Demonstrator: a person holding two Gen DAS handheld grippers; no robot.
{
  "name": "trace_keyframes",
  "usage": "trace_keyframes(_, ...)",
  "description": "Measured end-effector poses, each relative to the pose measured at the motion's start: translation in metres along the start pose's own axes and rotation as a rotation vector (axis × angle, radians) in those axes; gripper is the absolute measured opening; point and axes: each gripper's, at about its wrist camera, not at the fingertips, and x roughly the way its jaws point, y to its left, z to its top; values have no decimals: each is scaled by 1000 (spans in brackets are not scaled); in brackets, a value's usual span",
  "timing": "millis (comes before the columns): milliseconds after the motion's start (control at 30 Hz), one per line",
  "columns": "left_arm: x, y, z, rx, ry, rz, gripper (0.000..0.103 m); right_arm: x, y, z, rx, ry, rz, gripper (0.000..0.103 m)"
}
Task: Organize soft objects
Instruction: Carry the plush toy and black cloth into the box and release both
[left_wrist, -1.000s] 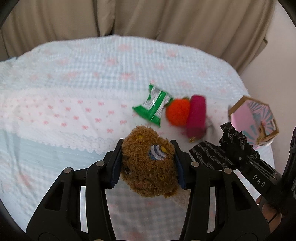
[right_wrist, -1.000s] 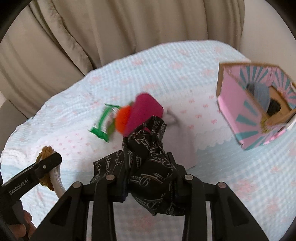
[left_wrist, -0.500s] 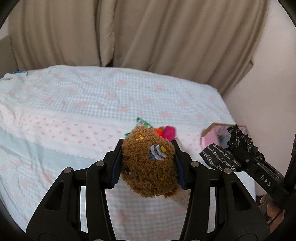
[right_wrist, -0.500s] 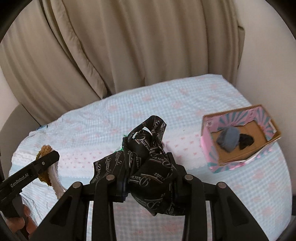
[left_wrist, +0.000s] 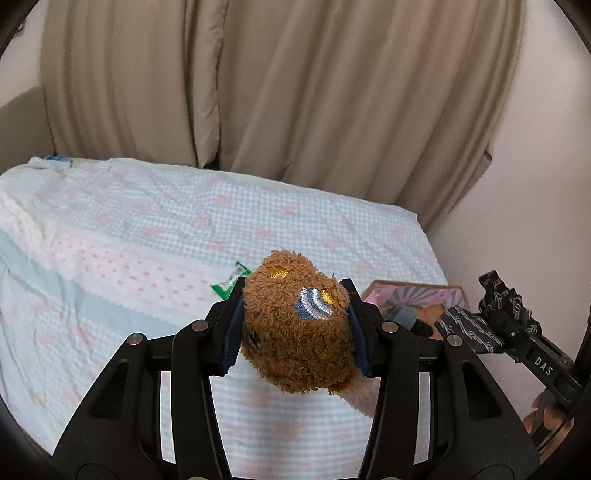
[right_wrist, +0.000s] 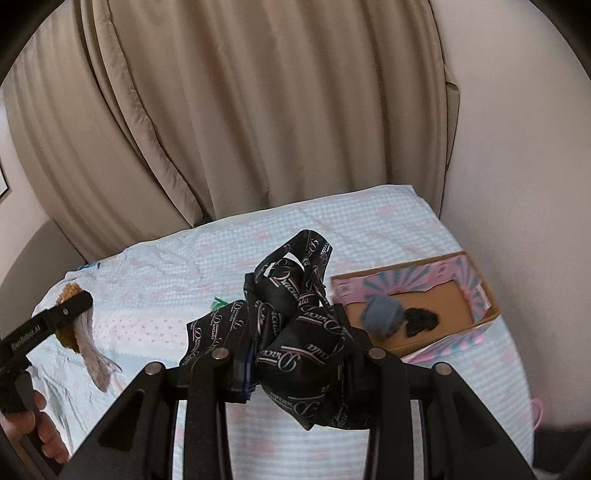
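My left gripper is shut on a brown plush toy and holds it well above the bed; the toy also shows at the left of the right wrist view. My right gripper is shut on a black printed cloth, held above the bed; it also shows at the right of the left wrist view. A pink cardboard box lies on the bed's right side, with a grey soft item and a black item inside.
The bed has a pale blue and pink checked cover. A green snack packet lies near its middle, partly hidden by the plush. Beige curtains hang behind the bed, and a wall borders the right side.
Both grippers have risen and pulled back from the bed with their loads. The orange and magenta items are now hidden. The box looks smaller and lies lower in view.
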Motion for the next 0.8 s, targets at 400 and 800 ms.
trace_keyframes(400,63,-154,-8,24,40,-15,45,16,-146,29,-27,46,-15,32)
trace_keyframes(800,207,-277,-32,197,233,-28,45,109,-238,34,-77,176,-38,32)
